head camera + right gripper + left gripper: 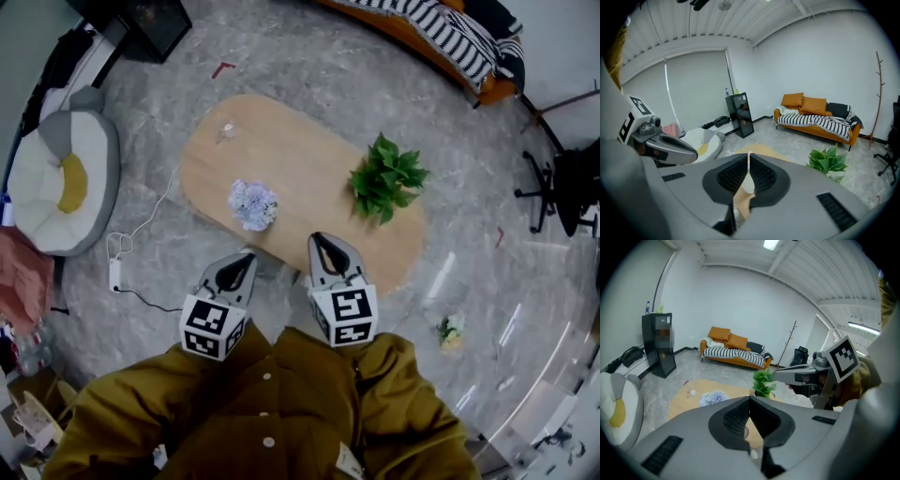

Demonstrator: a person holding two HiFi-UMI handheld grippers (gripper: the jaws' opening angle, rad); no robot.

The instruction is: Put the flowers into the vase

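Observation:
A bunch of pale blue flowers rests on the oval wooden table; whether a vase holds it I cannot tell. A small clear object lies near the table's far left end. A second small flower bunch lies on the floor at the right. My left gripper and right gripper hover side by side in front of the person's chest, short of the table's near edge. Both are shut and hold nothing.
A green leafy plant stands at the table's right end. Round the table are a white and grey beanbag, an orange sofa with a striped blanket, a black cabinet, an office chair and a cable.

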